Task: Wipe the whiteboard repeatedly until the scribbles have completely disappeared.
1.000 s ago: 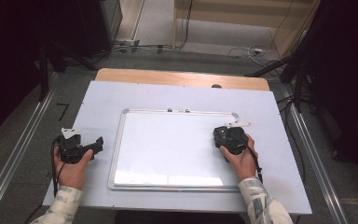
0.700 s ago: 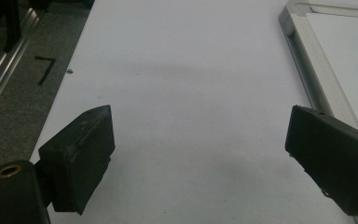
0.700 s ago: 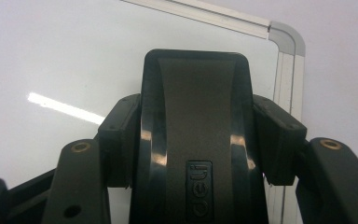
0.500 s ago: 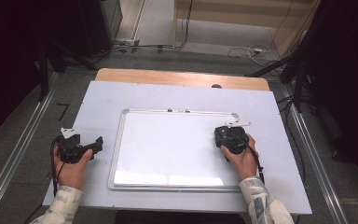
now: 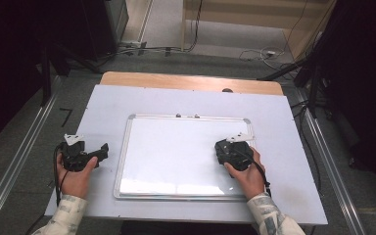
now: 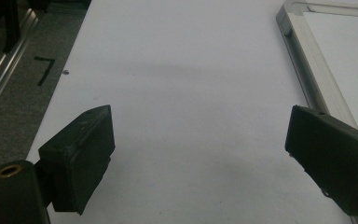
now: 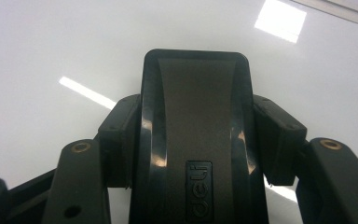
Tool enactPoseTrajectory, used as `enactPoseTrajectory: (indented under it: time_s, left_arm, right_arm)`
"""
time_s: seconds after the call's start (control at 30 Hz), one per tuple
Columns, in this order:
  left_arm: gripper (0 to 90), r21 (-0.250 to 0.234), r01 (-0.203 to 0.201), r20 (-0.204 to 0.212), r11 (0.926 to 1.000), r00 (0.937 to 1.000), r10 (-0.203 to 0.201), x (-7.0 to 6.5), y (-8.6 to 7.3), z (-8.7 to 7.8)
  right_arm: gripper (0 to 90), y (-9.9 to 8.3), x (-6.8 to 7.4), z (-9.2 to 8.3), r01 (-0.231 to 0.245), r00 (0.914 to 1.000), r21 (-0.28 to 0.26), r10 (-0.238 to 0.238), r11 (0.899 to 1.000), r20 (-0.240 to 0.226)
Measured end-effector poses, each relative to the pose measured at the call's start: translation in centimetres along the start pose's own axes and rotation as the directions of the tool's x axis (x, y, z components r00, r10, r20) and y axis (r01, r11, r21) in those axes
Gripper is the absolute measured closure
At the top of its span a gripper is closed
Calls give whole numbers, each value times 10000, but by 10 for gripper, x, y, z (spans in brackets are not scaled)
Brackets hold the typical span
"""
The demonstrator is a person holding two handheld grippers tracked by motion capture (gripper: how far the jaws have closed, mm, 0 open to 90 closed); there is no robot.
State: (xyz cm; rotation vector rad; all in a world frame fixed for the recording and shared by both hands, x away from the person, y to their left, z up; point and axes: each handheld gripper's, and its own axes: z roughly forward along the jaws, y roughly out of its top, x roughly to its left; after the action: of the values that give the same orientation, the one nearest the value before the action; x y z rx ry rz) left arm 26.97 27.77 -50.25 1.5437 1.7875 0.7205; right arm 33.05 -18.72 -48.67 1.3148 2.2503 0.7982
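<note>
A white-surfaced whiteboard (image 5: 176, 156) with a metal frame lies flat in the middle of the table. My right gripper (image 5: 226, 149) rests on its right part, shut on a black board eraser (image 7: 196, 140) with "deli" embossed on its back. The eraser stands between both pads, its face down on the whiteboard (image 7: 74, 46). My left gripper (image 5: 98, 152) is held just left of the board over the bare table, open with nothing between its fingers. In the left gripper view, the left gripper (image 6: 198, 140) has the whiteboard frame (image 6: 303, 60) running along the right.
The white table top (image 5: 127, 98) has a wooden strip (image 5: 176, 81) along its far edge. Two small magnets (image 5: 187, 116) sit on the board's top frame. Metal rails (image 5: 24, 156) run beside the table, with cables on the floor beyond.
My right gripper has slid the eraser a little to the left and nearer the person across the board. The left gripper has stayed put.
</note>
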Motion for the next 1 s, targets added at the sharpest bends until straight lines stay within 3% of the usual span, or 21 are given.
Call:
enactPoseTrajectory:
  time_s: [0.57,1.0]
  left_arm:
    - [88,18,-7,22,10000,10000,7,1,0,0]
    - [88,75,-30,15,10000,10000,30,0,-1,2]
  right_arm:
    - [383,16,-51,15,-963,9926,114,952,9953,757]
    - [383,37,-70,32,-1476,9819,184,1442,9889,1226]
